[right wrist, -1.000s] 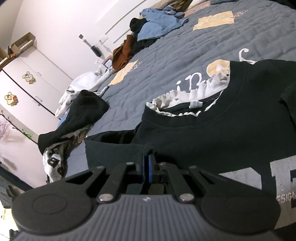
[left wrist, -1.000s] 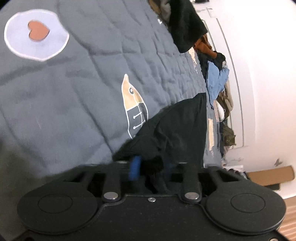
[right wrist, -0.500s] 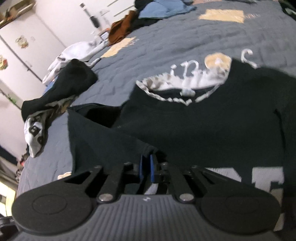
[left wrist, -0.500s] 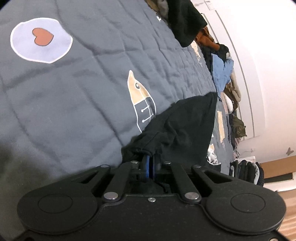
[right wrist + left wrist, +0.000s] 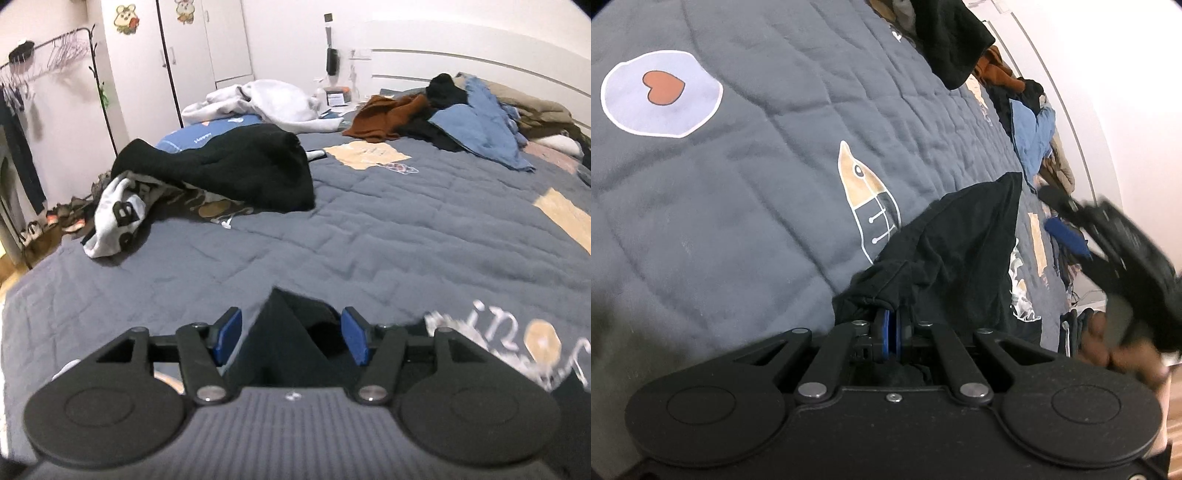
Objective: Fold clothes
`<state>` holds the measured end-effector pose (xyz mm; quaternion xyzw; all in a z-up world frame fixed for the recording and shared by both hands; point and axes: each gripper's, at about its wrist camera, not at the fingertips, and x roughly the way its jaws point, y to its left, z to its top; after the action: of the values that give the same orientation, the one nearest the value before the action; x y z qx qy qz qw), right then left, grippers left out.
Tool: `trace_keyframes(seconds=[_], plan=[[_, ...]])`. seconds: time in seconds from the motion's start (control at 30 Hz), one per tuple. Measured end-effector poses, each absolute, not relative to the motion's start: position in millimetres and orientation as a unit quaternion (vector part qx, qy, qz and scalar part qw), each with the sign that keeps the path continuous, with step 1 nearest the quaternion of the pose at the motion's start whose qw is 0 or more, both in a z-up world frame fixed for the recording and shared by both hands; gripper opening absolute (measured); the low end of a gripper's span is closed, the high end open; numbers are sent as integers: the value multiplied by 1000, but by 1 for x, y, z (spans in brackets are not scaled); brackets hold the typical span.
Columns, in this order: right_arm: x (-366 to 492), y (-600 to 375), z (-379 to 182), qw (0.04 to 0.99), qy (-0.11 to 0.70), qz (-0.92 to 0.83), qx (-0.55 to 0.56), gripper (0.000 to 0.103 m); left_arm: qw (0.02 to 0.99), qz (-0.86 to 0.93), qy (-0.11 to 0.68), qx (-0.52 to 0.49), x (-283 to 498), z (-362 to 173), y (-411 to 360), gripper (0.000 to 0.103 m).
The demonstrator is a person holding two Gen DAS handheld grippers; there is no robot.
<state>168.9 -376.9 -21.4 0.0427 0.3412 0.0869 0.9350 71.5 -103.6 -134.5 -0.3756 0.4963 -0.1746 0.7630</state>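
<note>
- Left hand-held gripper (image 5: 891, 326): pads pinched tight on a bunched edge of the black T-shirt (image 5: 964, 254), lifting it off the bed (image 5: 757, 184).
- Right hand-held gripper (image 5: 291, 339): jaws spread wide, a shirt corner peaking between them, ungripped.
- Shirt: light, limp, sags; judged best pinched at hems or corners.
- Far: heaped clothes (image 5: 461, 110).

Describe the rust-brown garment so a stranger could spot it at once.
Look across the grey quilt to the clothes heaped at the headboard end. The rust-brown garment lies crumpled at the left of that heap, just behind a cream patch on the quilt. It is the only orange-brown piece; its neighbours are black and denim blue.
</note>
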Motion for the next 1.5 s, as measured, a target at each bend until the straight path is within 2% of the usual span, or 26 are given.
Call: trace_keyframes(seconds=[0.33, 0.4, 0.47, 0.57, 0.73, 0.93, 1.03, 1.13, 1.2, 1.4, 1.5], plan=[[228, -372, -64, 877, 456, 67, 133, 57, 764, -173, 499, -371, 72, -135, -104, 4], [231, -378, -73, 876, 452, 57, 159, 46, 764, -172, 499, -371, 72, -135, -103, 4], [234, -383, -81, 874, 448, 47, 184, 18, 765, -171, 498, -371, 72, -135, -103, 4], [238, -391, -94, 869, 441, 31, 222, 9, 771, -166, 491, -371, 70, -134, -102, 4], [238, -402, -104, 878, 404, 23, 255, 9, 789, -171, 471, -355, 68, -123, -102, 4], [240, -401, -95, 881, 417, 65, 213, 13, 759, -178, 493, -387, 77, -133, -95, 4], [231, -404, -78, 887, 416, 82, 183, 21, 761, -187, 482, -391, 77, -128, -96, 4], [221, -402, -66, 895, 409, 92, 152, 34, 761, -189, 483, -390, 78, -129, -98, 5], [218, -402, -64, 895, 409, 101, 149, 37, 755, -183, 490, -396, 80, -133, -98, 5], [222, -397, -78, 892, 418, 84, 153, 36, 747, -173, 497, -407, 85, -140, -98, 7], [231, -396, -87, 891, 421, 70, 157, 22, 764, -176, 486, -385, 82, -136, -102, 7]])
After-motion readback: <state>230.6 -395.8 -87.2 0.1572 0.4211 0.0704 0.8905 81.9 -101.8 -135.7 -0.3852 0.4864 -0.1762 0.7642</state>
